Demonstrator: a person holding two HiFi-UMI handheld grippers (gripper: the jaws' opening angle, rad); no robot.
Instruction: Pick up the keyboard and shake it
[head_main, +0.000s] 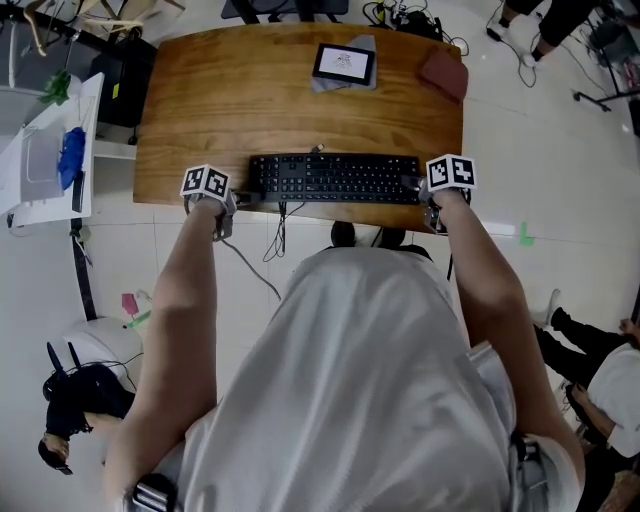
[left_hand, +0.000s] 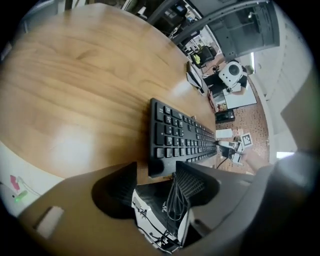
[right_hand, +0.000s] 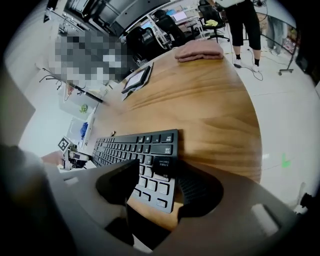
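A black keyboard (head_main: 335, 178) lies flat along the front edge of the round wooden table (head_main: 250, 90). My left gripper (head_main: 232, 200) is at its left end. In the left gripper view the keyboard's (left_hand: 180, 137) corner sits between the jaws of the left gripper (left_hand: 155, 182), which stand wide and do not press on it. My right gripper (head_main: 425, 195) is at the right end. In the right gripper view the keyboard's (right_hand: 135, 147) end keys lie between the spread jaws of the right gripper (right_hand: 157, 182), with gaps on both sides.
A tablet (head_main: 344, 63) and a reddish folded cloth (head_main: 444, 73) lie at the table's far side. The keyboard's cable (head_main: 280, 230) hangs off the front edge. A white cart (head_main: 40, 160) stands left of the table. A seated person's legs (head_main: 600, 370) are at the right.
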